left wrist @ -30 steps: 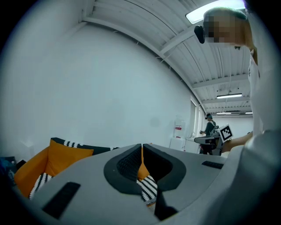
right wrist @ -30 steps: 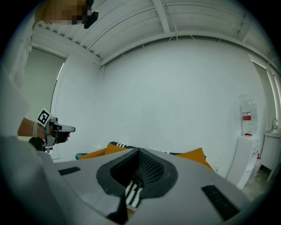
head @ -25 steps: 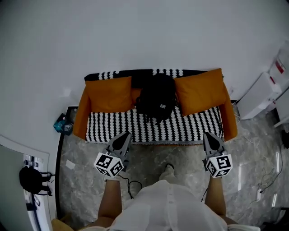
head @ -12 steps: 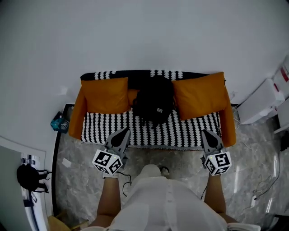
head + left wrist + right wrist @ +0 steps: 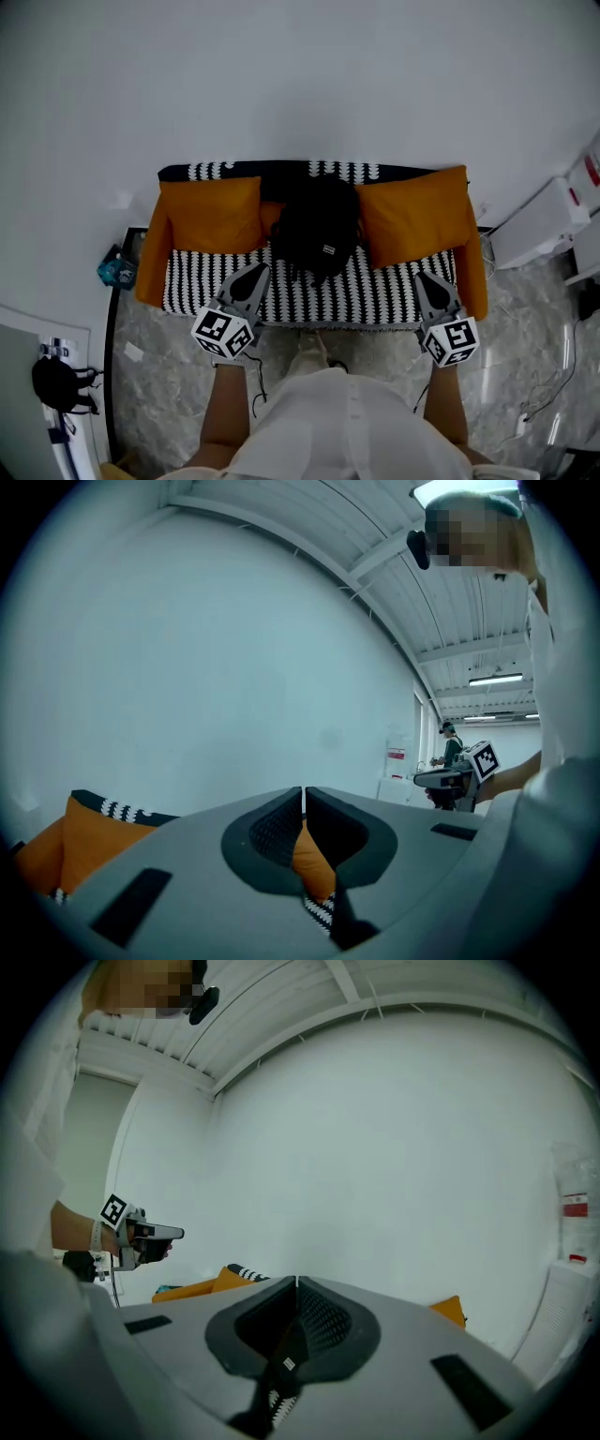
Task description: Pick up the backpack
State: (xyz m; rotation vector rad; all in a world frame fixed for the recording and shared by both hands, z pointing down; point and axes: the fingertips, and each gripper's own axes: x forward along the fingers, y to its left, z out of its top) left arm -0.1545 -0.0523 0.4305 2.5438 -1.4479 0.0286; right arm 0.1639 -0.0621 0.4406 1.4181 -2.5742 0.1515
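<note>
Backpack [image 5: 317,228] black, soft fabric, probably floppy, moderate weight; middle of sofa [image 5: 375,286] back edge. Grab top loop or strap. Left tongs [image 5: 255,271], right tongs [image 5: 423,277] closed, empty

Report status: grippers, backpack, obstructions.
Left gripper and right gripper both shut, empty, clear of the backpack. It sits on the sofa between two orange cushions, untouched. No obstruction seen in between.
</note>
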